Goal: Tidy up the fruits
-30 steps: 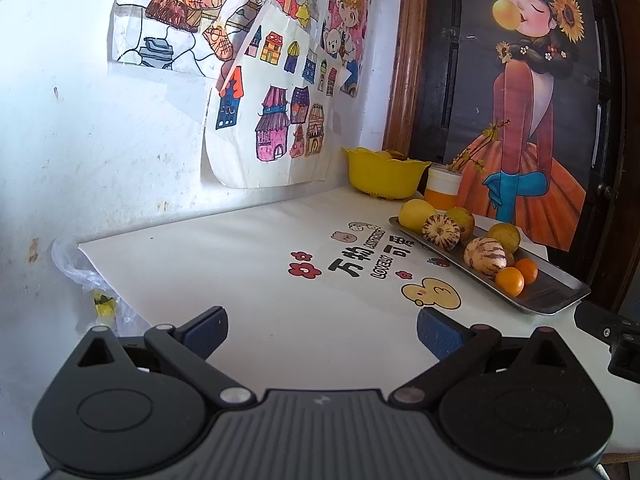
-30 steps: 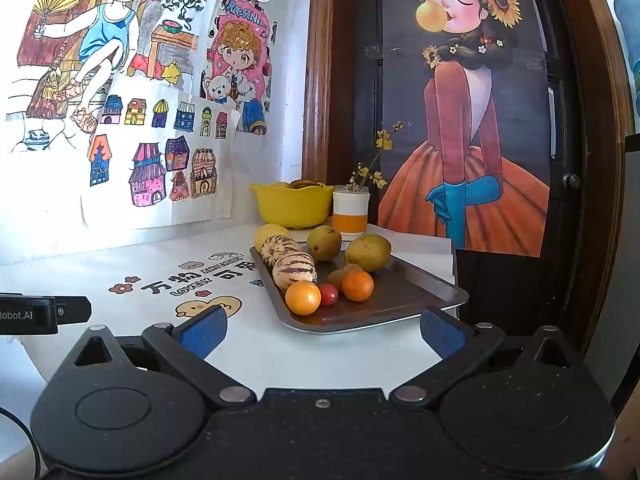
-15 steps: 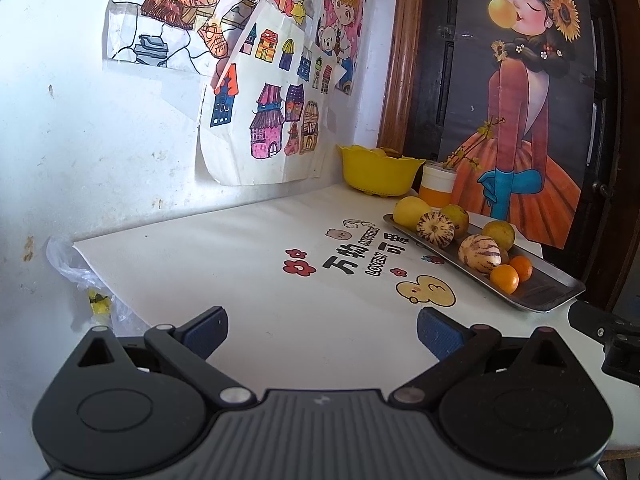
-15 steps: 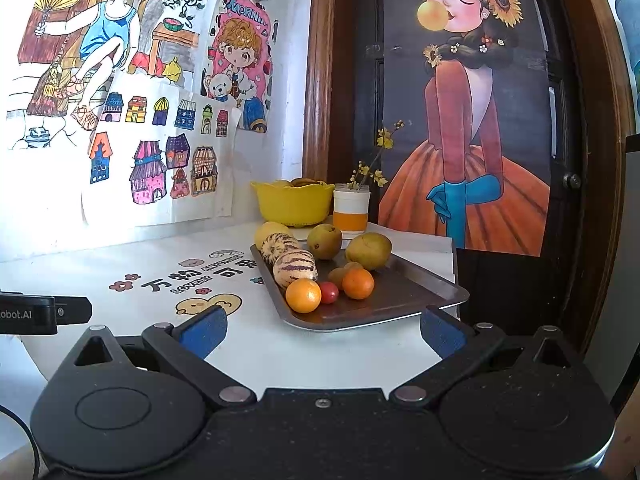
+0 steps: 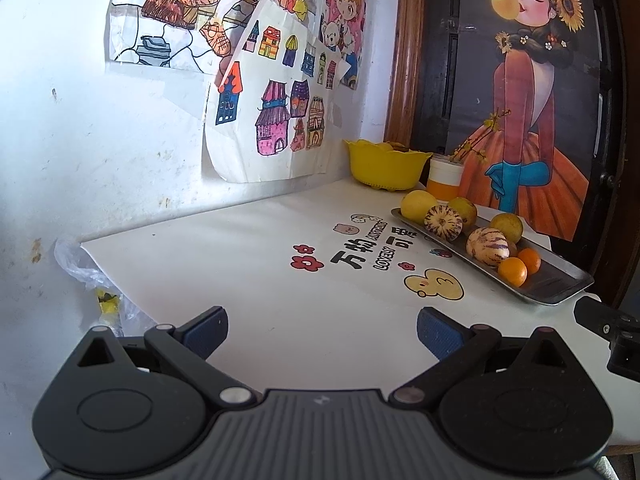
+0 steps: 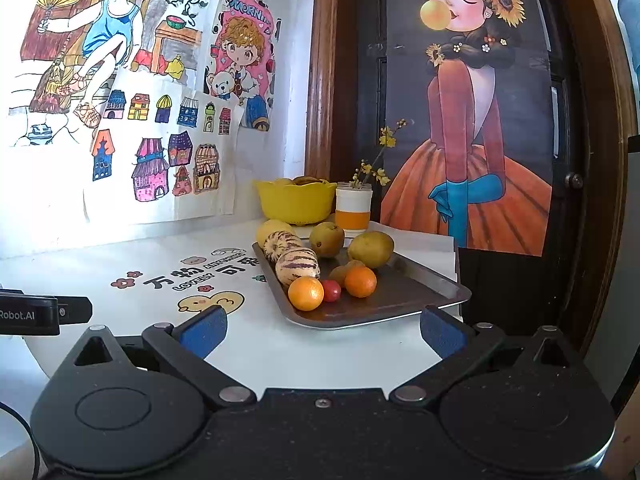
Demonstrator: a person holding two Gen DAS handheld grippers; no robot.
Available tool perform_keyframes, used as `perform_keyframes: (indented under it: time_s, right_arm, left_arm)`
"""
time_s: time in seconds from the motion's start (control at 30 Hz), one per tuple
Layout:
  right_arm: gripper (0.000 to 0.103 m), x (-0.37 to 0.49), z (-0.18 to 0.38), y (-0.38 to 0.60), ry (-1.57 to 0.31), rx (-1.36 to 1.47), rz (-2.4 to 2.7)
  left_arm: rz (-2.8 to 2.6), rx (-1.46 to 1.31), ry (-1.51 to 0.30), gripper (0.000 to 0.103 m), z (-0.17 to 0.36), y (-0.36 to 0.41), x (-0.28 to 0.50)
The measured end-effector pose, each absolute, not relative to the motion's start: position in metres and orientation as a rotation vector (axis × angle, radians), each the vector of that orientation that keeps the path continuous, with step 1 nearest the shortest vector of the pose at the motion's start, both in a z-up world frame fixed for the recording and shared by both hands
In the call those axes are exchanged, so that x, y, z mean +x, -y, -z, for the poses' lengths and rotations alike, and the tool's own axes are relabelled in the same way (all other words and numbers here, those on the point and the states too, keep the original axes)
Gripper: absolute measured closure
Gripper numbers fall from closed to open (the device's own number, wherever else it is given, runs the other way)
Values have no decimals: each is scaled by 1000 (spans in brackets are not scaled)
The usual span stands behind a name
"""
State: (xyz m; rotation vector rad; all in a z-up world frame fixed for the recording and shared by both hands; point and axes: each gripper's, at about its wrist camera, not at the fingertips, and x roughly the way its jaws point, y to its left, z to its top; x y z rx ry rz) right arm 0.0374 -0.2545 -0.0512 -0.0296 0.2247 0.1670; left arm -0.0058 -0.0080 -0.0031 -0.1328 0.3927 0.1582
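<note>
A metal tray (image 6: 420, 292) on the white table holds several fruits: two striped melons (image 6: 298, 266), two oranges (image 6: 306, 293), a small red tomato (image 6: 331, 290), green-brown pears (image 6: 371, 249) and a yellow fruit (image 6: 274, 229). The tray also shows in the left wrist view (image 5: 556, 280) at the right. A yellow bowl (image 6: 295, 202) stands behind the tray. My right gripper (image 6: 322, 326) is open and empty, just before the tray's near edge. My left gripper (image 5: 322, 330) is open and empty over the table, left of the tray.
A white and orange cup (image 6: 353, 212) with a flower sprig stands beside the bowl. Drawings hang on the white wall (image 5: 100, 140). A dark door with a poster (image 6: 472, 120) is behind the table. A plastic bag (image 5: 86, 272) lies at the table's left edge.
The left view has drifted slightly, so the tray sits a little higher and farther left. The right view is almost unchanged. Both grippers stay open.
</note>
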Motion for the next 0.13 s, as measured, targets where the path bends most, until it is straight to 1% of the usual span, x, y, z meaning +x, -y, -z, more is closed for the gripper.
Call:
perform_keyframes:
  time_s: [0.13]
  right_arm:
    - [1,37,51,254,-225,-29,-167]
  left_arm:
    - [-158,-133,-392,0,3,8,-6]
